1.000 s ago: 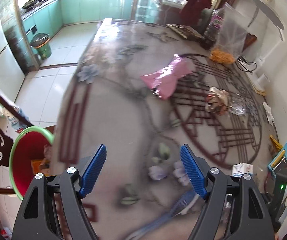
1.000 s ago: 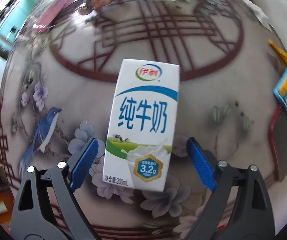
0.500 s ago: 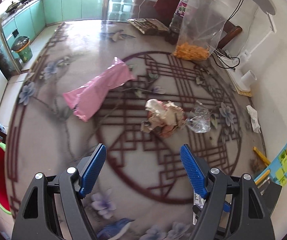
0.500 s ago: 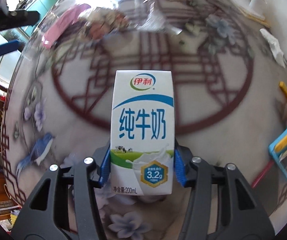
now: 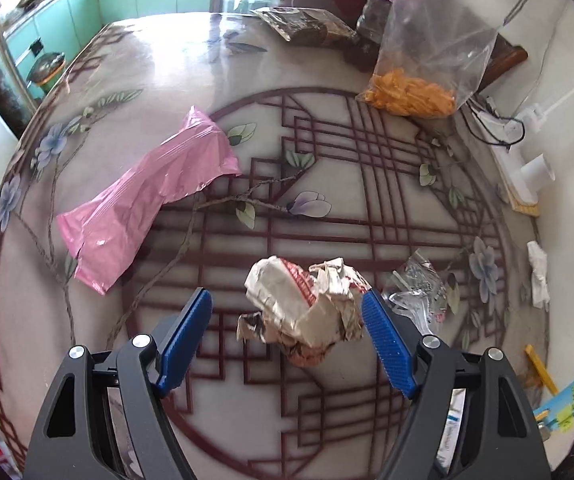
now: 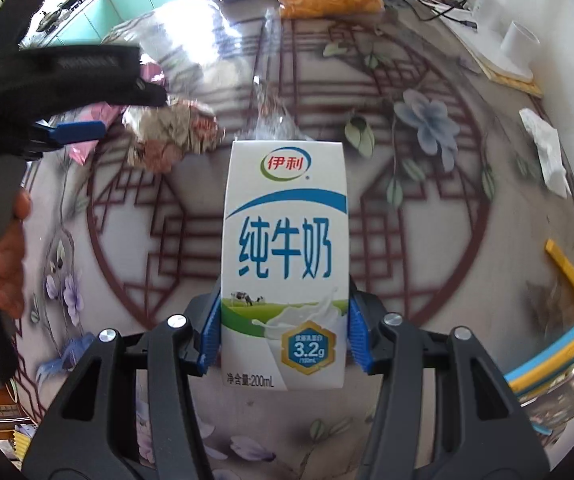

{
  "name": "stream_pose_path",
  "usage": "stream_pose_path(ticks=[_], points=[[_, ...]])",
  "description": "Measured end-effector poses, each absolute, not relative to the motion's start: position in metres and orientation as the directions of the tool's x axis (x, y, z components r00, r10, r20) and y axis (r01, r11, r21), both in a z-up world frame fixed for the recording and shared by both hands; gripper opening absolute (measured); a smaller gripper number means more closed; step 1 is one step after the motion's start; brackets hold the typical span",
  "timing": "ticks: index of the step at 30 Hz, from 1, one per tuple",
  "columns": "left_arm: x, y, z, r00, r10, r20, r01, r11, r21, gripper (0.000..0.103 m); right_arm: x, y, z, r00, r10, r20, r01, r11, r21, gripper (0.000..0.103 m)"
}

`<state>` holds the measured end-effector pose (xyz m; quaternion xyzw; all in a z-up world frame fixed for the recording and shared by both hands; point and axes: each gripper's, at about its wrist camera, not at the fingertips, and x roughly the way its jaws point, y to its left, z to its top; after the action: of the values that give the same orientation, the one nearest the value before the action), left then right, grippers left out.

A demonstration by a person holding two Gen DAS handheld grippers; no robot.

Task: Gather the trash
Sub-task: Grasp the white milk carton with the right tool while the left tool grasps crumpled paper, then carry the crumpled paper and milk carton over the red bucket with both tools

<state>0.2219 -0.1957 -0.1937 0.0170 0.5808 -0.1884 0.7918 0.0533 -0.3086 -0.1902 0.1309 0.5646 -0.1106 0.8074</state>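
My right gripper (image 6: 285, 338) is shut on a white and blue milk carton (image 6: 285, 252), its blue pads pressing on the carton's lower sides above the patterned table (image 6: 427, 240). A crumpled paper wrapper (image 5: 307, 312) lies on the table, and my left gripper (image 5: 287, 336) hangs over it, open, with the wrapper between its fingers and the pads apart from it. In the right wrist view the same wrapper (image 6: 171, 136) shows at upper left beside the left gripper's blue fingertip (image 6: 81, 130). A pink plastic bag (image 5: 147, 196) lies flat to the left. A clear crumpled wrapper (image 5: 419, 288) sits right of the paper.
A clear bag of orange snacks (image 5: 415, 92) and a dark packet (image 5: 307, 28) stand at the table's far side. A white tissue (image 5: 539, 276) lies by the right edge. A blue and yellow item (image 6: 559, 344) and a yellow stick (image 6: 571, 276) sit at the right. A hand (image 6: 7, 240) holds the left gripper.
My right gripper closed on the milk carton and lifted it off the table. My left gripper swept across the table to hang over the crumpled paper wrapper, still open.
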Motion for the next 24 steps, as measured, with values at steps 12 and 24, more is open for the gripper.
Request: stream_pose_path(ticks=[12, 24], points=[[0.230, -0.197, -0.210, 0.223, -0.291, -0.930, 0.319, 0.924, -0.212, 0.037, 0.068, -0.313, -0.189, 0.356, -0.031, -0.934, 0.325, 0.941, 0.093, 0.050], [0.193, -0.145, -0.182, 0.284, -0.297, -0.912, 0.340, 0.920, -0.194, 0.033, 0.056, -0.295, -0.178, 0.373, -0.025, -0.927, 0.306, 0.947, 0.098, 0.050]])
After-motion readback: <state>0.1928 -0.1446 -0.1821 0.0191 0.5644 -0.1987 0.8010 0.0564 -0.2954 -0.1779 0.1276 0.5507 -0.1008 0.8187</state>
